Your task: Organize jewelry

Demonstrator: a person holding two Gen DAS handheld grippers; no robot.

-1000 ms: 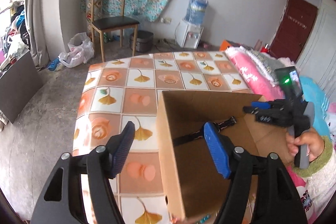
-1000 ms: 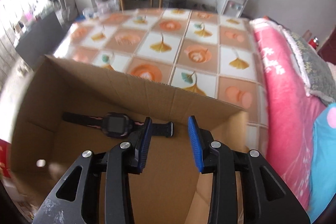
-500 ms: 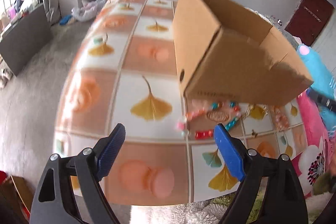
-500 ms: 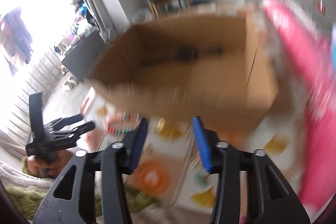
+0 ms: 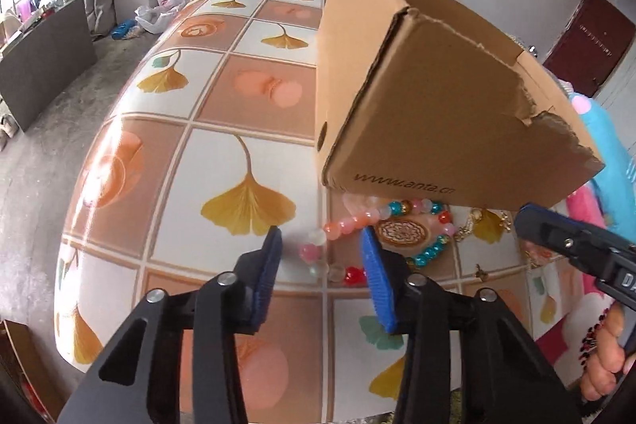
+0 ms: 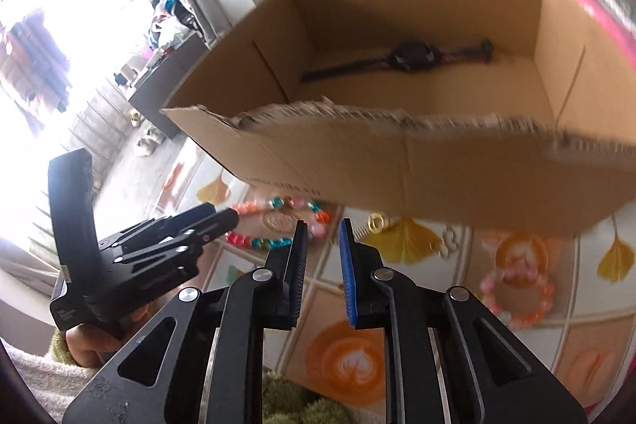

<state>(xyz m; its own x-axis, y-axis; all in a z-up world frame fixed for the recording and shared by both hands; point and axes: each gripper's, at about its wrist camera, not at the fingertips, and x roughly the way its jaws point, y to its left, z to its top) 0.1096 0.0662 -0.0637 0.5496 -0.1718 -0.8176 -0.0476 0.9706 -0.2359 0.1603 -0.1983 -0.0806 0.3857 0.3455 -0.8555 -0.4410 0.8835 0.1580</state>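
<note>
1. Jewelry lies on the tiled-pattern surface in front of the cardboard box, which serves as the landmark for everything below
2. Left of the box front, the left hand-held gripper points down at the surface; its jaws are closing, and the clear and pink end beads of the multicoloured bead bracelet sit between the blue pads, not yet pinched
3. Just in front of the box's near bottom edge, that bracelet forms a loop of pink, orange, teal and red beads around a round printed motif on the surface
4. Inside the box, a dark watch lies flat on the floor with its strap stretched out
5. In front of the box's middle, the right hand-held gripper hangs above the surface with its jaws closing on nothing; a narrow gap remains between the pads
6. Just beyond its tips, close under the box front, lie a small gold ring and a thin spring-like piece, with a small gold charm to the right of them
7. Further right in front of the box, a pink bead bracelet rests in a closed circle, well apart from the multicoloured one
8. A hand grips the right gripper's handle at the box's right side in the left wrist view
</note>
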